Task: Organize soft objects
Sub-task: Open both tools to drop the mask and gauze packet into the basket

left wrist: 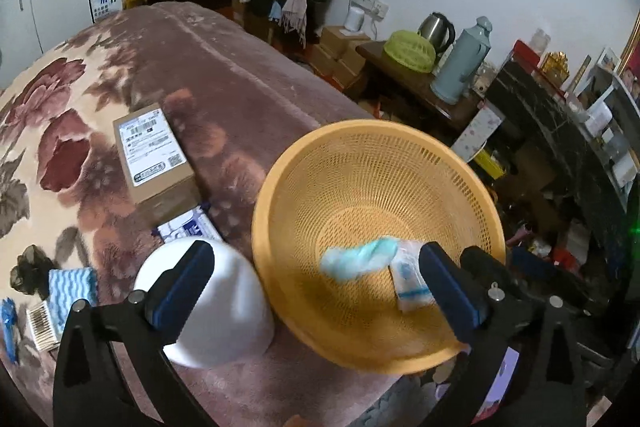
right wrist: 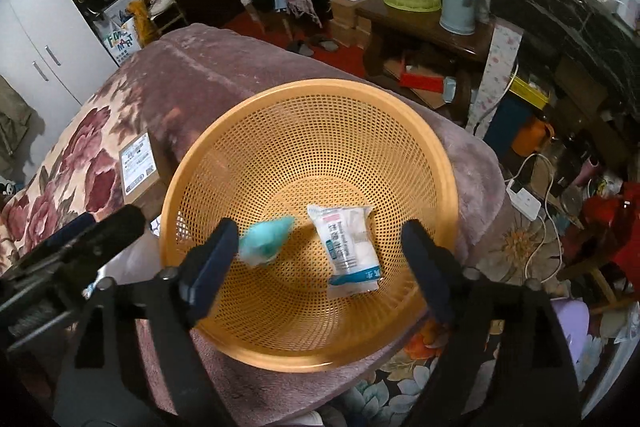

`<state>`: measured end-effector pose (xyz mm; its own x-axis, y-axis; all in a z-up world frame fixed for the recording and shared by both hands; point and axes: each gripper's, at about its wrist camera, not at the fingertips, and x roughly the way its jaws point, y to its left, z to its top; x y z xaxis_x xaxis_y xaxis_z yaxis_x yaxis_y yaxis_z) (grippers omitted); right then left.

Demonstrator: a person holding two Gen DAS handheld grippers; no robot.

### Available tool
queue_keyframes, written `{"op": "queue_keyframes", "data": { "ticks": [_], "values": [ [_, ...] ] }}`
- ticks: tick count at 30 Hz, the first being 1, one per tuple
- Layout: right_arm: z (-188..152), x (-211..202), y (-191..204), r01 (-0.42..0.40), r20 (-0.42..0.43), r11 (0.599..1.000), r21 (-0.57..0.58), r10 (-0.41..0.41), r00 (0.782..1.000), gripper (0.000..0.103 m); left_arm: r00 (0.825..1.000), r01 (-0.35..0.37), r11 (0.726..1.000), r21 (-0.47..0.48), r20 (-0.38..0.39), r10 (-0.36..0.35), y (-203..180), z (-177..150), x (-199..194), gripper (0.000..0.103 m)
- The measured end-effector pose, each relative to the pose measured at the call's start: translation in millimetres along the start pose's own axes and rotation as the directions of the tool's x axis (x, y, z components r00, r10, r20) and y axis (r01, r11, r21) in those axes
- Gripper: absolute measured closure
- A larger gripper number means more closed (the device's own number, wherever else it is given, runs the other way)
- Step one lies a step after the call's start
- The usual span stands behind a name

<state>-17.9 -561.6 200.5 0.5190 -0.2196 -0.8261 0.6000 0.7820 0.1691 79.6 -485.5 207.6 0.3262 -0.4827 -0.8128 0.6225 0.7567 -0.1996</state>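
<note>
While both grippers — left gripper [left wrist: 316, 287], right gripper [right wrist: 320, 255] — stand wide and empty above it, the round orange perforated plastic basket [right wrist: 312, 115] holds a blurred fluffy turquoise tuft [right wrist: 266, 237] beside a clear-wrapped white packet [right wrist: 346, 241].

**Bed with a plush floral blanket**

The bed [left wrist: 224, 75] carries an orange mesh basket [left wrist: 360, 163] near its corner, a white dome-shaped object [left wrist: 236, 307] just beside it, a cardboard box [left wrist: 156, 163] and a blue striped cloth [left wrist: 72, 287].
</note>
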Motion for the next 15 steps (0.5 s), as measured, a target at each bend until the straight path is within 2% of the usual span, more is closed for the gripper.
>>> {"op": "queue_keyframes", "data": {
  "ticks": [5, 15],
  "values": [
    [-5.3, -4.7, 8.4, -0.009, 0.005, 1.000, -0.012, 0.009, 1.000, 0.005, 0.999, -0.033, 0.999, -0.002, 0.037, 0.033, 12.0, -5.2, -18.3, 0.001],
    [-11.1, -12.7, 39.2, -0.038, 0.011, 0.997, -0.063, 0.039, 0.999, 0.004, 0.996, -0.070, 0.997, -0.028, 0.057, 0.071, 46.6, -19.4, -46.1, 0.001]
  ]
}}
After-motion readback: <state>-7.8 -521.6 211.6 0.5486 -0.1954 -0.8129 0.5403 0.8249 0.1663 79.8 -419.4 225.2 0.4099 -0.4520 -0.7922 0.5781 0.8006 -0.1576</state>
